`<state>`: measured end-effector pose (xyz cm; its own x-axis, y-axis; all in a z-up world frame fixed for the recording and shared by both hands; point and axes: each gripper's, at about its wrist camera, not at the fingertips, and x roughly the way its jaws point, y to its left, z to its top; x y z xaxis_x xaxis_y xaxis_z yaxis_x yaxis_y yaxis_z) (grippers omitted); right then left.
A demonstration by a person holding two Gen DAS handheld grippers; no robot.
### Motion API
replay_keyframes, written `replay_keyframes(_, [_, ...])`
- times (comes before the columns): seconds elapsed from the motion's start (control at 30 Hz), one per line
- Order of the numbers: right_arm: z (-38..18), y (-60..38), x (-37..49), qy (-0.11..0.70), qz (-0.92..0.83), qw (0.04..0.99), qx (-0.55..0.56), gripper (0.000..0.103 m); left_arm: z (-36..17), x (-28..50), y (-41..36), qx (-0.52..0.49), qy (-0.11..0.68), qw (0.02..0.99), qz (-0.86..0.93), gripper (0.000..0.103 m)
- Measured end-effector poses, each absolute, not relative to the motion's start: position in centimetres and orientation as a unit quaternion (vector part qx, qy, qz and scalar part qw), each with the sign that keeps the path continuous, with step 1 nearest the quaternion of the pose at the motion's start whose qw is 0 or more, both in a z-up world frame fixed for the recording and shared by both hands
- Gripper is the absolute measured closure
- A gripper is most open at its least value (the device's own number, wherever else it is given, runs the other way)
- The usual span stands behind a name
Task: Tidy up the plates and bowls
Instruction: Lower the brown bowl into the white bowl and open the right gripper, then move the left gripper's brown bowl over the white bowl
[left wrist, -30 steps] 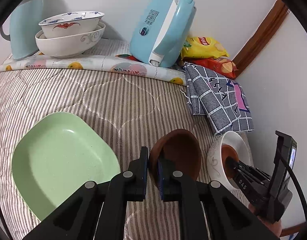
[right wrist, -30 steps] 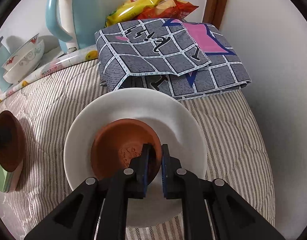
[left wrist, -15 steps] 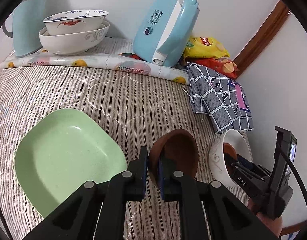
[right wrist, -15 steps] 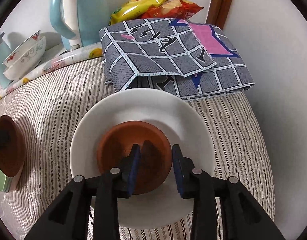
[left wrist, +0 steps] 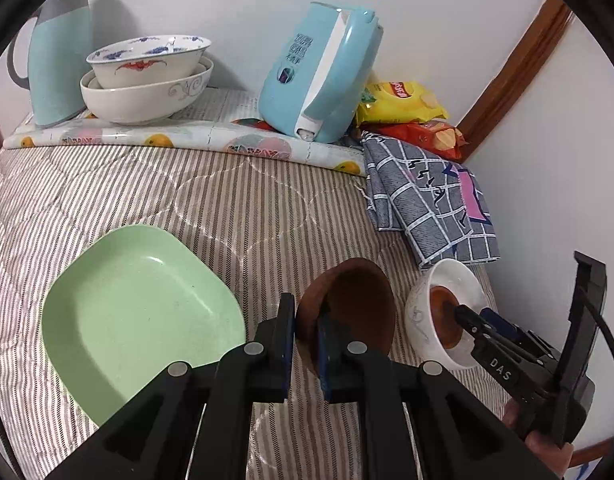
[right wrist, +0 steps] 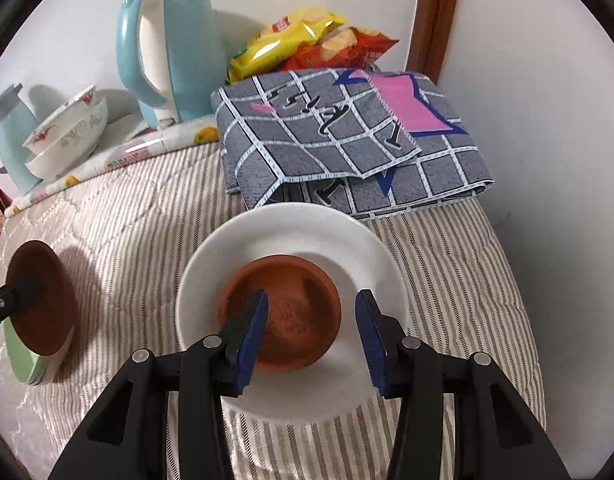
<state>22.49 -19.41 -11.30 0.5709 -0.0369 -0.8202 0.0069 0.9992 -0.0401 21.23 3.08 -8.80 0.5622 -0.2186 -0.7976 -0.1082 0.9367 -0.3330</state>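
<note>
The terracotta bowl [right wrist: 285, 316] is seated inside the white bowl [right wrist: 295, 236] on the striped bed cover [right wrist: 147, 208]; the right tool [right wrist: 311, 332], whose jaws have just been opening, is spread clear of it and should be lifted straight off. The dark brown bowl [left wrist: 347, 312] is clamped at its rim in the left tool [left wrist: 305, 344], beside the green plate [left wrist: 139, 312], and should be kept level when nested.

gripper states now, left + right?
Left gripper: closed on the rim of the dark brown bowl.
Right gripper: open, just been opening; holds nothing, fingers over the terracotta bowl in the white bowl.
</note>
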Motion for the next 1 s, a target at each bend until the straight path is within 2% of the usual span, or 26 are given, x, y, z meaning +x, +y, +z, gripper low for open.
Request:
replay_keyframes(0.47, [-7.6,-23.2,18.0,0.424,-0.022,0.905,0.013,0.058,-6.8,19.5,0.1,-0.158,0.454,0.876,-0.044,0.093])
replay_keyframes(1.0, [-7.6,-28.8,14.6,0.416,-0.043,0.908,0.035,0.058,-7.0,20.0,-5.6,-0.143,0.456,0.875,-0.074,0.093])
